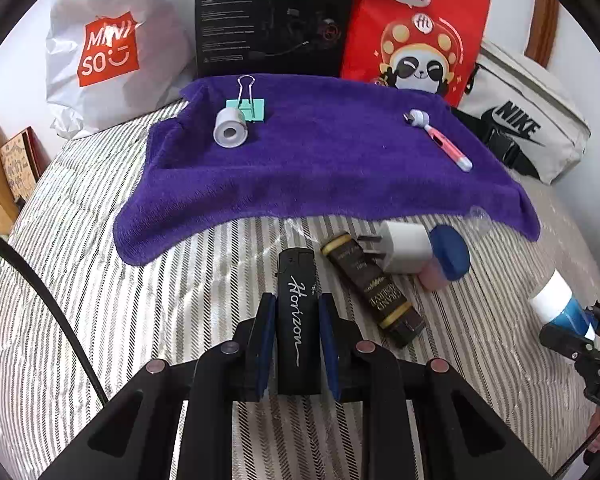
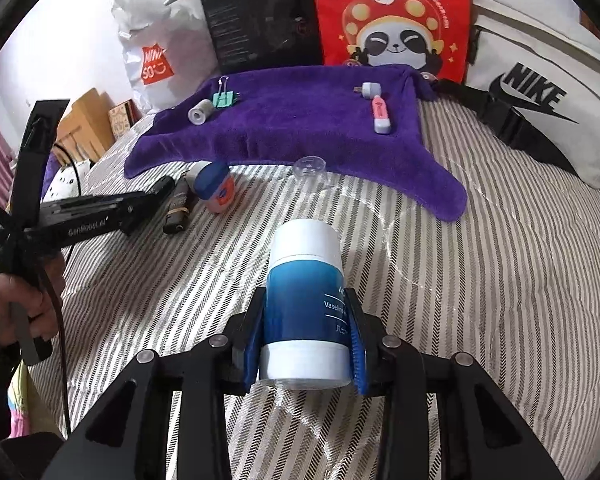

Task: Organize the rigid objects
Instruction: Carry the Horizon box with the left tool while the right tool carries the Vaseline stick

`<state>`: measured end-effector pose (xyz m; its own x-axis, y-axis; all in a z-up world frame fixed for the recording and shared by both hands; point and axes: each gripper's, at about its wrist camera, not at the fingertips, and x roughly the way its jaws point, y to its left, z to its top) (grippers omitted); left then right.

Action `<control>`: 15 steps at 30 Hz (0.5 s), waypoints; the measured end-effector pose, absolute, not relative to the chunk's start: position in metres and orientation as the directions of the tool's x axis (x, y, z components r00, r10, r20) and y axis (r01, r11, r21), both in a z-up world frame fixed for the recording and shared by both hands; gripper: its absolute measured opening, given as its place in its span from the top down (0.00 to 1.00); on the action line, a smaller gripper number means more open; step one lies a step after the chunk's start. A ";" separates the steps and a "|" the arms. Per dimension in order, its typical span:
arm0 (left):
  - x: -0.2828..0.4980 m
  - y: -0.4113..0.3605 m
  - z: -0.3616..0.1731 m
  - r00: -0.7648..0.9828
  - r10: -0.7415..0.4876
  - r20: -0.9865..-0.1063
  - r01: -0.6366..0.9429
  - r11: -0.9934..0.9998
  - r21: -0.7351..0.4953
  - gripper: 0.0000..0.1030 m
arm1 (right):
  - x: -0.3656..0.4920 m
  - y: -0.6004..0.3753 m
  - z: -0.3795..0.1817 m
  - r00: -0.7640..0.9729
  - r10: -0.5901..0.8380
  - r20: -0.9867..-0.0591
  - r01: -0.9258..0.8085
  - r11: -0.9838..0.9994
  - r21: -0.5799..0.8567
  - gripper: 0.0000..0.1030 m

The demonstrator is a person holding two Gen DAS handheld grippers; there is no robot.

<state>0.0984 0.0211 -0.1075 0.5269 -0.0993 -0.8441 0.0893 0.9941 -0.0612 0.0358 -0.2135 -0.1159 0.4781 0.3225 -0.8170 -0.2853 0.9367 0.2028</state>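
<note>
- The left gripper pinches a black lighter with "Horizon" written on it. Its blue pads press on both sides of the lighter.
- The lighter points up toward the purple towel, over the striped bed cover.
- The right gripper has a blue and white Vaseline bottle between its blue pads. Both pads touch the bottle's sides, so it pinches the bottle.
- The bottle's white cap end points away from the camera, over the striped cover.
- On the towel lie a small white tape roll and a green binder clip, touching each other on the left side.
- On the right side of the towel lie a pink and white pen-like thing and a little white plug piece just beside its top end.
- Just below the towel's near edge, on the striped cover, lie a brown tube, a white charger and a small pink jar with a blue lid, all close together.
- A clear little cup lies near the towel's edge.
- Behind the towel stand a white Miniso bag, a black box, a red panda bag and a white Nike bag.
</note>
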 end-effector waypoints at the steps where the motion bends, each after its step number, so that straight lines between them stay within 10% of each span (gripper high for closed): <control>1: 0.100 0.023 -0.105 0.528 -0.100 -0.843 0.085 0.994 -0.065 0.80 | 0.037 -0.212 -0.115 0.479 0.313 -0.820 -0.288 0.939 0.190 0.65; 15: 0.101 0.041 -0.056 0.592 -0.111 -0.798 0.068 0.994 -0.088 0.80 | 0.063 -0.202 -0.098 0.486 0.309 -0.818 -0.304 0.937 0.173 0.65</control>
